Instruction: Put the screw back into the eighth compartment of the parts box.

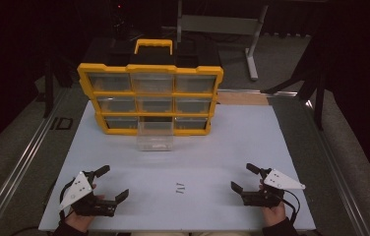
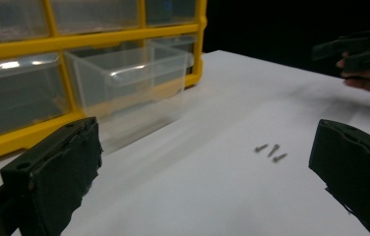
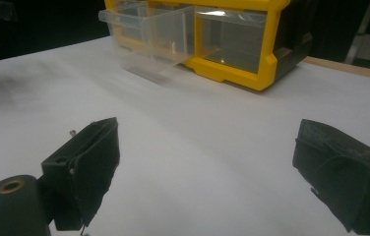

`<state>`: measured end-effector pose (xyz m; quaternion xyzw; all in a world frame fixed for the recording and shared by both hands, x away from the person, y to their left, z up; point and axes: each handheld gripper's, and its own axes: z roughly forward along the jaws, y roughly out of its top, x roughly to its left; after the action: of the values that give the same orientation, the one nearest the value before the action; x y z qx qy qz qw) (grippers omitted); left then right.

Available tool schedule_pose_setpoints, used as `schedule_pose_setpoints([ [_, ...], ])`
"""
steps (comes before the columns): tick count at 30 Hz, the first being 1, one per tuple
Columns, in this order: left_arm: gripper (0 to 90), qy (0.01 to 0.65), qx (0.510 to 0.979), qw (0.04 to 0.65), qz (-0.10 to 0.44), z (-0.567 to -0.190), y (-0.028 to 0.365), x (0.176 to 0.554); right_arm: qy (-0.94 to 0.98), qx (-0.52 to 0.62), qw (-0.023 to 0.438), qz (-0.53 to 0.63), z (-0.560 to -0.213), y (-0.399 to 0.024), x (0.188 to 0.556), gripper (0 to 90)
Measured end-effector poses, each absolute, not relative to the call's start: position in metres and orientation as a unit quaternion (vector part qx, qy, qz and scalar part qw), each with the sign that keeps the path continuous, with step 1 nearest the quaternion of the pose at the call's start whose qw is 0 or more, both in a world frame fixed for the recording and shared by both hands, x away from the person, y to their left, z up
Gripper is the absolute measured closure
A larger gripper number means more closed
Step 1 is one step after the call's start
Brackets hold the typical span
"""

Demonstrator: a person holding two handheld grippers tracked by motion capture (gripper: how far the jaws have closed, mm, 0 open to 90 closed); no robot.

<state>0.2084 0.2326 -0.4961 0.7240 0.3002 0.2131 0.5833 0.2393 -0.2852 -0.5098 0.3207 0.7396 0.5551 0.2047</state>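
Observation:
A yellow organiser (image 1: 151,98) with clear drawers stands at the back of the white table (image 1: 222,142). Its bottom middle drawer (image 1: 155,135) is pulled out toward me; the same drawer (image 2: 129,78) (image 3: 158,37) shows in both gripper views. Three small screws (image 1: 180,189) lie on the table near the front, between my hands, and again in the left gripper view as screws (image 2: 270,150). My left gripper (image 1: 113,183) rests at the front left, open and empty. My right gripper (image 1: 242,178) rests at the front right, open and empty.
The organiser has a yellow carry handle (image 1: 153,45) on top. A grey metal stand (image 1: 252,49) sits on the floor behind the table. Rails (image 1: 20,157) run along the table's left side.

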Motion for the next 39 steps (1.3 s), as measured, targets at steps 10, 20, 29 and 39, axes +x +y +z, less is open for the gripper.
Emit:
schedule_pose_setpoints([
  [10, 0.1, 0.286, 0.729, 0.588, 0.202, -0.460, 0.226, 0.208, 0.741, 0.315, 0.206, 0.556, -0.509, -0.279, 0.243, 10.5],
  [20, 0.1, 0.254, 0.736, 0.600, 0.185, -0.426, 0.205, 0.229, 0.744, 0.310, 0.202, 0.556, -0.509, -0.276, 0.245, 10.5],
  [29, 0.1, 0.228, 0.758, 0.590, 0.160, -0.419, 0.174, 0.253, 0.742, 0.312, 0.202, 0.558, -0.509, -0.277, 0.245, 10.5],
  [39, 5.2, 0.205, 0.788, 0.562, 0.143, -0.428, 0.133, 0.278, 0.744, 0.312, 0.199, 0.556, -0.509, -0.277, 0.244, 10.5],
])
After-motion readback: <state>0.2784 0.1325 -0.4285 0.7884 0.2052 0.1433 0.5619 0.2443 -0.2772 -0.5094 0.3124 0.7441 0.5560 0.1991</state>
